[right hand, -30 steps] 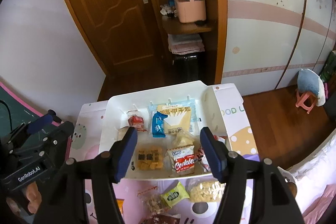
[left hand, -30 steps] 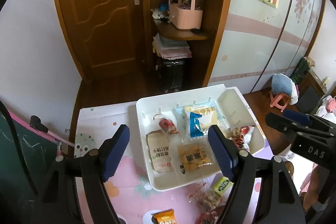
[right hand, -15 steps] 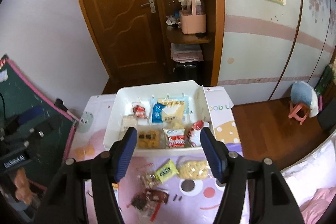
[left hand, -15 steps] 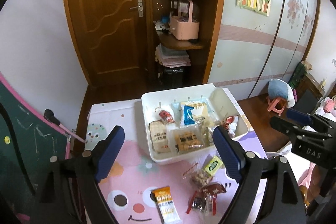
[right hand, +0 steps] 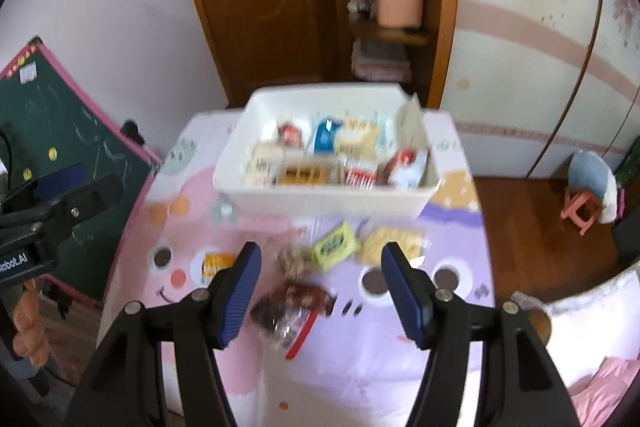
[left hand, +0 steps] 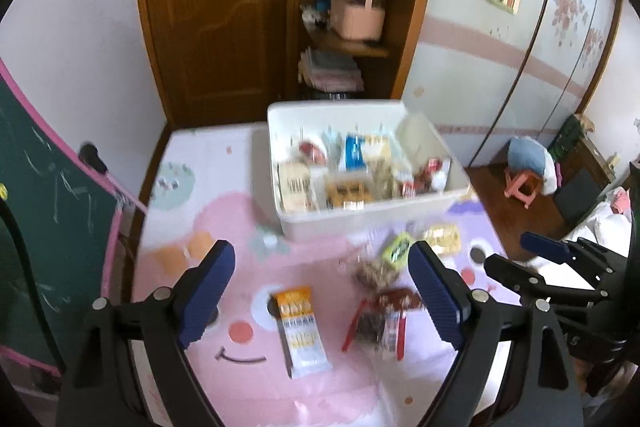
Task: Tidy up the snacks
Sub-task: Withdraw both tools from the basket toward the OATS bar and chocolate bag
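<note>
Bedroom, wooden door (left hand: 216, 11) behind, pink cartoon table mat (right hand: 360, 355) | white bin (left hand: 360, 215) at mat's far end, packets inside blurred, labels unreadable | loose snacks before it: orange packet (left hand: 300, 327), green packet (right hand: 334, 247), dark bag (right hand: 292, 307) | left gripper (left hand: 320, 291) jaws just widened, empty | right gripper (right hand: 322, 293) parted, empty.
</note>
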{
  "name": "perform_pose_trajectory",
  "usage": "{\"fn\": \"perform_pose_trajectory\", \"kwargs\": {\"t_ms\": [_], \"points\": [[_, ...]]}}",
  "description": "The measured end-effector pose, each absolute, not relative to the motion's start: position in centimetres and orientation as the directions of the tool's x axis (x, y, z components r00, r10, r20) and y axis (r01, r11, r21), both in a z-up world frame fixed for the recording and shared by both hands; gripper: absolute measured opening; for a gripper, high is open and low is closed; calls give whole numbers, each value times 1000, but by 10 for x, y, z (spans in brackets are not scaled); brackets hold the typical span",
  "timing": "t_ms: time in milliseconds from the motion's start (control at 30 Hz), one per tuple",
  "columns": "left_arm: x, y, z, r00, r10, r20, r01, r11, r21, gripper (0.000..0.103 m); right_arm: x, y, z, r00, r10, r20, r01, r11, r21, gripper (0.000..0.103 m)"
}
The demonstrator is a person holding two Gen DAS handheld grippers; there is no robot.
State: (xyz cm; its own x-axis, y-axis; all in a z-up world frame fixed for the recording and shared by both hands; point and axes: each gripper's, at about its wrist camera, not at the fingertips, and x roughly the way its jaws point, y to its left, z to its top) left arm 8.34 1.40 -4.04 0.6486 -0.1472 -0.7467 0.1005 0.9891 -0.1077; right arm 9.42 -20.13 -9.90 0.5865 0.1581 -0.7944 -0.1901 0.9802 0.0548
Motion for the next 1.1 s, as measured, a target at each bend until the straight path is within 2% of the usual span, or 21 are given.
{"fn": "perform_pose_trajectory", "kwargs": {"t_ms": [267,500,733,1100], "points": [[91,20,-135,513,-91,-853,28,996,-89,88,81,-202,-173,516,152,-843,-185,981,64,63],[102,16,-199,419,-45,-907,-13,998,-55,88,84,-214,-205,490,133,-861,-169,984,56,63],[113,15,-228,365,-37,-930,-42,998,-56,88,91,-219,-226,468,142,-872,-170,983,69,63],[120,24,-250,327,-29,-944,-78,995,-58,88,100,-198,-249,438,167,-883,-269,962,48,63]]}}
